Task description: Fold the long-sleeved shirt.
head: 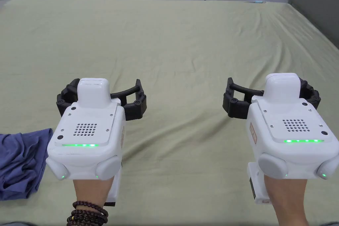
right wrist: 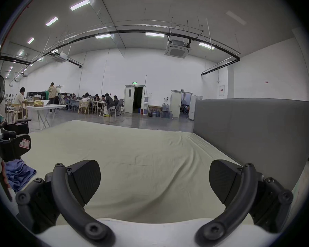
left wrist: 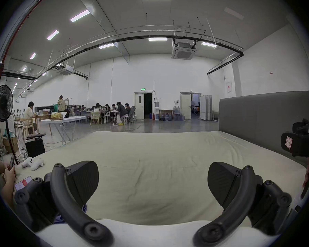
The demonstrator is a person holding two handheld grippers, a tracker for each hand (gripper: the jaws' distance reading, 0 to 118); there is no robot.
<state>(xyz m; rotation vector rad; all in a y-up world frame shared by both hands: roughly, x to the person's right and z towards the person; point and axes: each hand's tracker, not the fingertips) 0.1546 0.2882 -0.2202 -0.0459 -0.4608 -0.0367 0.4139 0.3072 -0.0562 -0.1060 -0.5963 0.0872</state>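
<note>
The shirt (head: 20, 162) is seen crumpled in a blue heap at the near left edge of the bed (head: 185, 44), just left of the left gripper (head: 102, 96). It is judged soft, light and limp; a hem or shoulder seam should be pinched. Both the left and the right gripper (head: 271, 97) are held wide apart, empty. Ample open sheet is left ahead; a headboard (right wrist: 253, 126) bounds the right.
</note>
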